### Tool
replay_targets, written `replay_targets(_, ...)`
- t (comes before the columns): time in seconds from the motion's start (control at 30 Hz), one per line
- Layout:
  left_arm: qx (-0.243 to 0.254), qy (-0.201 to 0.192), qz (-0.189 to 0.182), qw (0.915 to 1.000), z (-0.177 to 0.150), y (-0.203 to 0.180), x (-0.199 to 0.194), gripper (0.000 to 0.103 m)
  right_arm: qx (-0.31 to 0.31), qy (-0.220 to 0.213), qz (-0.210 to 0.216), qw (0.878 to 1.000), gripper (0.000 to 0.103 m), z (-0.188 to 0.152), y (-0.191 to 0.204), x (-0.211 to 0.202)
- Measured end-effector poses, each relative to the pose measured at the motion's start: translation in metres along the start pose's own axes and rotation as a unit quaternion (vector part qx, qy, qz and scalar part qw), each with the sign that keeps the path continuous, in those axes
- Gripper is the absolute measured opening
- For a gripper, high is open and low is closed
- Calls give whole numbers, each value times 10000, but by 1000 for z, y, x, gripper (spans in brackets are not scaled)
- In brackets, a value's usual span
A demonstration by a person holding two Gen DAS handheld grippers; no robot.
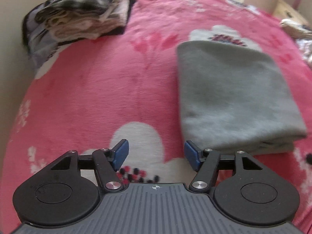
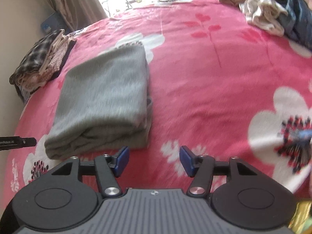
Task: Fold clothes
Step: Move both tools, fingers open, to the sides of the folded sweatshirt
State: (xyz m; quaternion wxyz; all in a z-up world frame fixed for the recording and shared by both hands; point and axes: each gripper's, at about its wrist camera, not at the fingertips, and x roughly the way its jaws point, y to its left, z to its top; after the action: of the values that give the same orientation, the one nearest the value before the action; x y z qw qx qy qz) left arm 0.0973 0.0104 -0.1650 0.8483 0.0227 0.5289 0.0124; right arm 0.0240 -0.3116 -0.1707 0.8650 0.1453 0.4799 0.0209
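The folded grey garment [image 1: 234, 97] lay flat on the pink flowered blanket [image 1: 109, 89] that covered the bed. In the left wrist view it filled the right half of the frame, its thick folded edge nearest the camera at lower right, just above and to the right of the right-hand blue pad. In the right wrist view the same garment [image 2: 105, 99] sat left of centre, its rounded fold and stacked layers facing the camera at lower left.

The left tongs [image 1: 156, 155] stood open over a white flower printed on the blanket, with nothing between the blue pads [image 1: 121, 154]; the garment was close to one pad, though contact could not be told. The right tongs [image 2: 154, 160] were likewise open and empty, above bare blanket just right of the garment's near corner. A dark tip of the other tool [image 2: 17, 142] poked in at the left edge of the right wrist view, beside the garment.

A stack of folded clothes [image 1: 78, 13], topped by a black-and-white checked piece, rested at the upper left of the left wrist view and at the left edge of the right wrist view. A loose heap of unfolded clothes [image 2: 273, 13] lay at the upper right of the right wrist view. A curtain [image 2: 74, 2] hung at upper left beside a bright opening.
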Motion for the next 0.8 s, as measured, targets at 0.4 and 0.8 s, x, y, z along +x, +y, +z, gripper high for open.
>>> replay_targets(0.4, 29, 279, 222, 9994, 9, -5, 25, 65, 41, -300, 647, 9974, 62, 47, 8, 10)
replay_targets(0.8, 417, 331, 422, 9977, 7, -24, 40, 65, -1464, -32, 124, 9891, 66, 40, 58, 52)
